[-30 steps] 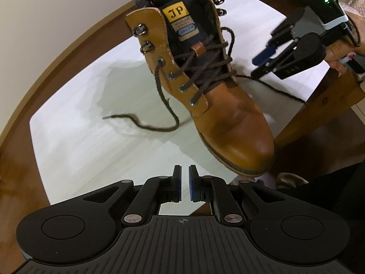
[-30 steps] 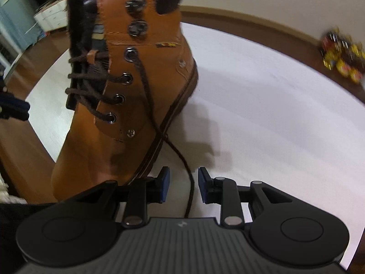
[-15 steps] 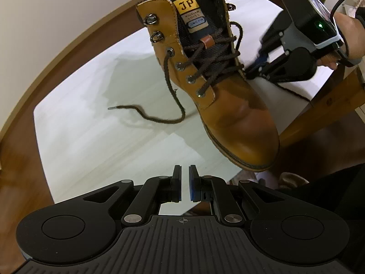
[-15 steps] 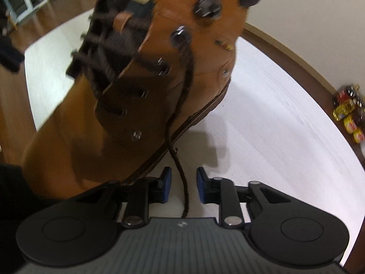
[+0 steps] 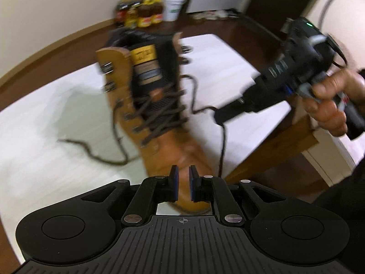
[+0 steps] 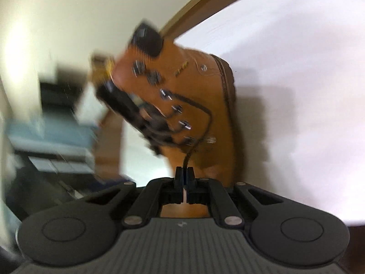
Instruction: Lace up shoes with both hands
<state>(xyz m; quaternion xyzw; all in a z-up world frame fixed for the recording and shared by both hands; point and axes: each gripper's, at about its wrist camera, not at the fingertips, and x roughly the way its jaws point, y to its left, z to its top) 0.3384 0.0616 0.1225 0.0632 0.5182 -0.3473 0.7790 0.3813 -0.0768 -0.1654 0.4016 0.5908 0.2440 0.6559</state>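
The tan leather lace-up boot (image 5: 159,123) stands on the white tabletop (image 5: 45,150), toe at the near edge and its open collar toward the far wall, which puts both rows of metal eyelets within reach of either hand. Its lower eyelets are already crossed with dark brown cord; the upper hooks look empty, so the lacing is judged partly done.

The right gripper (image 6: 185,173) has its jaws pinched tight on the right-hand end of the dark brown shoelace (image 6: 203,123), which runs from an eyelet on the boot's side straight into the pads. In the left wrist view the lace leaves the eyelet row, reaches that gripper off the boot's right side, and its tail hangs below. Holding it out sideways probably takes up slack before it goes to the next hook.

The left gripper (image 5: 182,183) hangs over the boot's toe with its jaws opening and nothing between them. The other loose lace end (image 5: 91,153) lies curled on the tabletop to the boot's left, likely its next target.

A yellow label patch (image 5: 143,54) sits on the boot's tongue, its writing too blurred to read. Bottles with yellow labels (image 5: 141,11) stand on the floor by the far wall, also unreadable.
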